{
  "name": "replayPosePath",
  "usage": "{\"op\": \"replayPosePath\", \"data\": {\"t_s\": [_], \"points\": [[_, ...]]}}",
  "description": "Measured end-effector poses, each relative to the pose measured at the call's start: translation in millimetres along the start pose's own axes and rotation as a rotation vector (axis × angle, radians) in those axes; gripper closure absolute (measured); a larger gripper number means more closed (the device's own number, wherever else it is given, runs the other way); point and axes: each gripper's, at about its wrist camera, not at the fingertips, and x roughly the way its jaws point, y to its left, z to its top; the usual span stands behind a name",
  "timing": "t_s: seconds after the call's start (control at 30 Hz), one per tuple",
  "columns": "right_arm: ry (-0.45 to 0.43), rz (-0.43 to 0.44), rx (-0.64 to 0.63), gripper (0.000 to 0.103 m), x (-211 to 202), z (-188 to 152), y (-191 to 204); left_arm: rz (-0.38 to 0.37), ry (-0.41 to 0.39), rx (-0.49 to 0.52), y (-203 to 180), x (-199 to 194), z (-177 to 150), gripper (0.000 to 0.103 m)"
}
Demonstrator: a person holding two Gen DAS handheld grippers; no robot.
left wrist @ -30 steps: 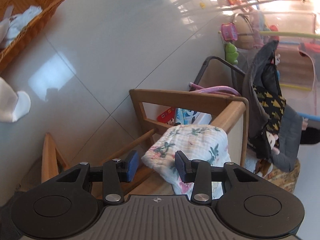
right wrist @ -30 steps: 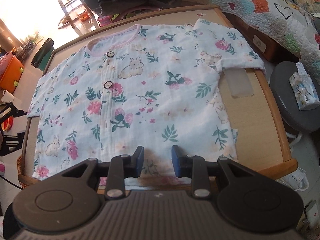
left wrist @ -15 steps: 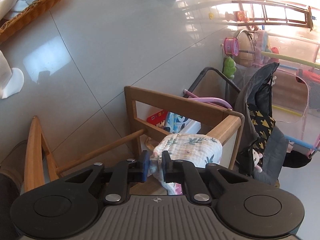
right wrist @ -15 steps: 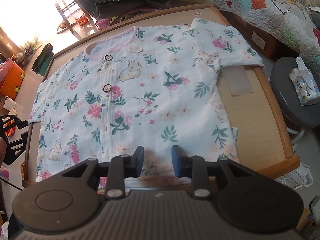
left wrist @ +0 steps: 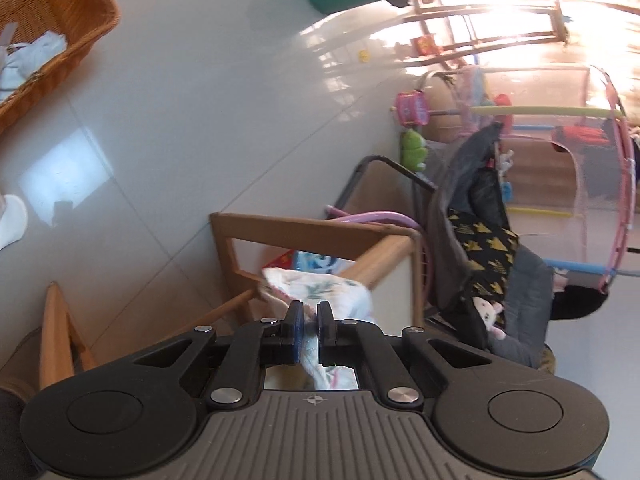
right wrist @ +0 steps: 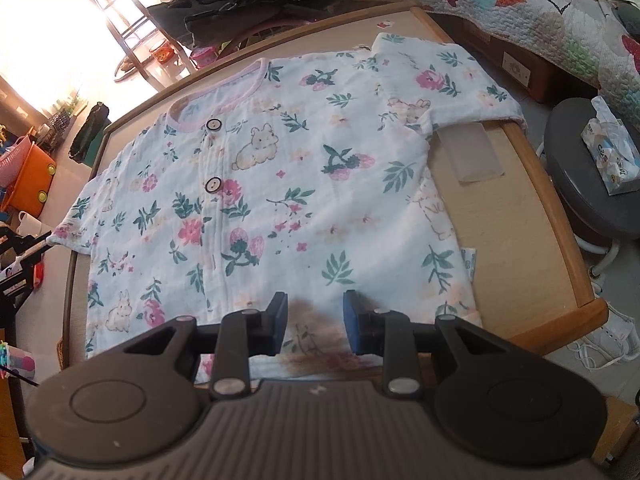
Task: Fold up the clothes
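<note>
A white floral baby shirt [right wrist: 280,184] with two dark buttons lies flat, front up, on the wooden table [right wrist: 524,240]. My right gripper [right wrist: 314,316] hovers open just over the shirt's near hem, a finger on each side of a brownish patch of cloth. In the left wrist view, my left gripper [left wrist: 308,320] is shut on the shirt's sleeve [left wrist: 324,290], which bunches up at the table's corner [left wrist: 384,254] and trails down between the fingers.
A wicker basket [left wrist: 52,32] with white laundry sits on the tiled floor. A chair draped in dark clothes [left wrist: 480,240] stands beyond the corner. A grey stool [right wrist: 580,200] with a tissue pack and a quilted bed [right wrist: 540,8] flank the table's right.
My left gripper has gone from open around the sleeve to shut on it, and the sleeve is now gathered and lifted. The right gripper stays open over the hem, barely shifted.
</note>
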Motion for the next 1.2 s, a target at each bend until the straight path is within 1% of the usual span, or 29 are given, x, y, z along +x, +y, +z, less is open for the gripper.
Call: {"op": "replayPosePath", "data": {"t_s": [0.13,0.27,0.33,0.6,0.73,1.0,1.1,1.2], "points": [[-0.003,0.016,0.015,0.073,0,0,-3,-0.015,-0.003,0.054,-16,-7,-8,0.097],[-0.007,0.027,0.027,0.073,0,1,-5,-0.031,0.011,0.107,-28,-8,-19,0.097],[-0.008,0.03,0.028,0.073,0,0,-5,-0.051,0.027,0.147,-34,-7,-26,0.097],[-0.007,0.049,0.043,0.073,0,1,-9,-0.05,0.131,0.285,-49,4,-57,0.097],[-0.007,0.054,0.045,0.073,0,1,-10,-0.013,0.171,0.361,-51,13,-70,0.097],[-0.005,0.045,0.033,0.073,0,1,-8,0.035,0.209,0.44,-46,23,-84,0.097],[0.0,0.03,0.024,0.073,0,1,-5,0.053,0.218,0.467,-48,28,-87,0.097],[0.009,-0.002,-0.004,0.073,0,1,1,0.057,0.224,0.473,-48,31,-90,0.097]]}}
